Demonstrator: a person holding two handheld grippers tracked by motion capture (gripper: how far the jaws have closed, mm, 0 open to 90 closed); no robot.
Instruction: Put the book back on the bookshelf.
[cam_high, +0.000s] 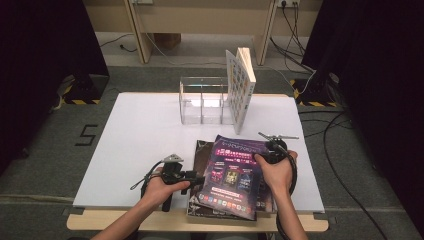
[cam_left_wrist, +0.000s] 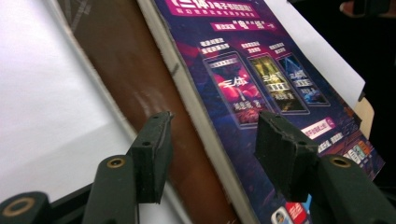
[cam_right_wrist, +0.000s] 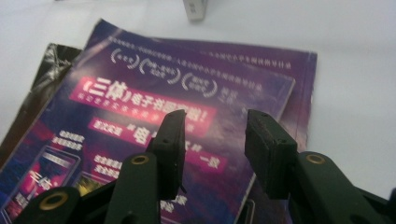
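Here the white bench (cam_high: 140, 130) holds a purple book (cam_high: 232, 172) near its front edge, lying flat on top of a darker book (cam_high: 199, 165). The purple book looks thin, light and bendy, with a smooth, slippery cover, so its edge is the best place to grab. The left hand-held gripper (cam_left_wrist: 212, 140) and the right hand-held gripper (cam_right_wrist: 215, 140) both have their jaws apart, holding nothing.

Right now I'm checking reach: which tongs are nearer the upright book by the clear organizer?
Right. The right tongs sit just below the upright book; the left tongs are farther back-left.
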